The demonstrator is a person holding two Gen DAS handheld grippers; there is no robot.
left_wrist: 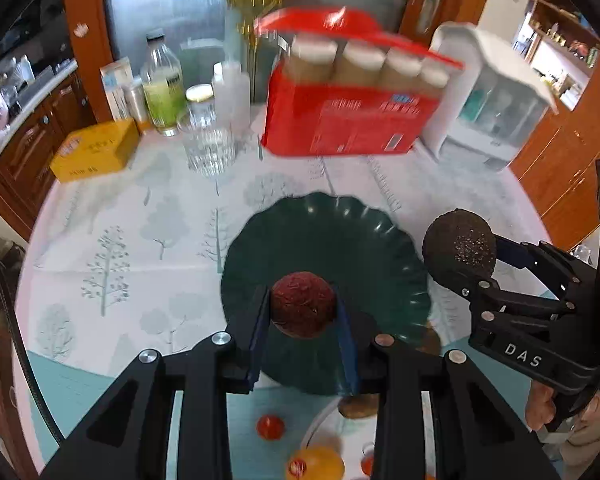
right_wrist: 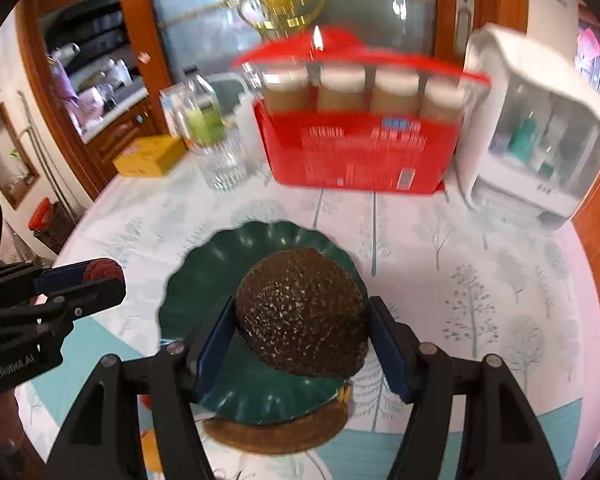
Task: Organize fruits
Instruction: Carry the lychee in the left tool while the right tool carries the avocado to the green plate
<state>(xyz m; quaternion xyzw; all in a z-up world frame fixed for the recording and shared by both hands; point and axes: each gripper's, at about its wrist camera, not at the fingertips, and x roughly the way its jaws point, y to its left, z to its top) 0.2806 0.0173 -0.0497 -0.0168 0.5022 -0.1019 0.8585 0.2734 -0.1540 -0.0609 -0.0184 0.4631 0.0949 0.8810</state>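
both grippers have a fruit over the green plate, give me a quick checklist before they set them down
1. Left gripper grip: the dark red round fruit sits between both pads, ok.
2. Right gripper grip: the dark bumpy avocado is clamped on both sides, ok.
3. Green plate: nothing lies on its visible surface, ok.
4. Left fruit over the plate: in the left wrist view it hangs above the near half, ok.
5. Avocado over the plate: in the right wrist view yes, but in the left wrist view it looks near the right rim, cannot tell.
6. Height above the plate: cannot tell.
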